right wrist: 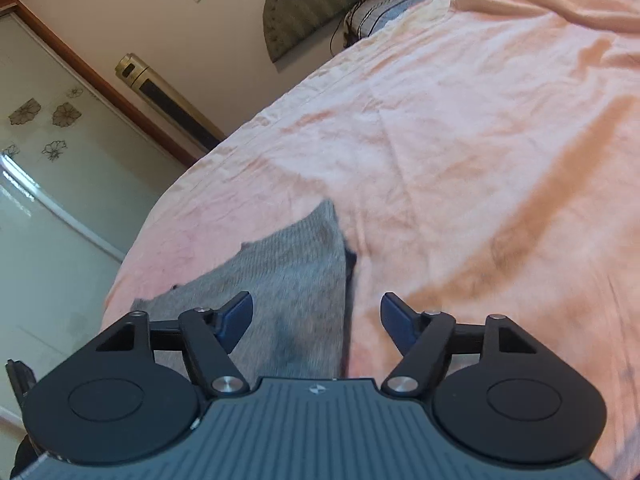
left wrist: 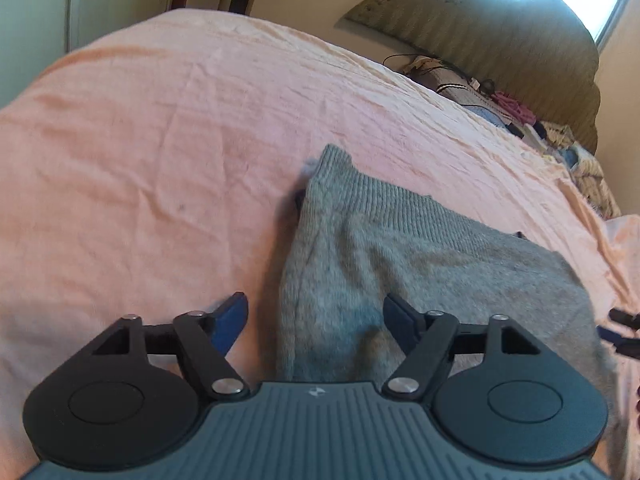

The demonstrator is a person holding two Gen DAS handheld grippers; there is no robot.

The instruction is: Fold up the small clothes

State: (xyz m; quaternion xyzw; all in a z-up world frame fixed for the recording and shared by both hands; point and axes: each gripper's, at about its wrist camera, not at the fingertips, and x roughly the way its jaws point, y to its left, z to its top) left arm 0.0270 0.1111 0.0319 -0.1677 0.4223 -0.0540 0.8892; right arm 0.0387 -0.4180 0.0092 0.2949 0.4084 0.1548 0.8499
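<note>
Left gripper (left wrist: 316, 320) spread wide, empty, straddling one edge of grey knit garment (left wrist: 400, 260); right gripper (right wrist: 316, 316) likewise spread over the opposite edge. Garment flat on pink bedsheet (left wrist: 160, 140) — risk of pinching sheet with knit, dragging both

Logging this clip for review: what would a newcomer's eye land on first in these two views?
The grey knitted garment lying on the wide, creased pink bedsheet. Next, both tools hang open above it: the left tool straddles its left edge, the right tool its right edge. Behind, clutter lines the green headboard.
</note>
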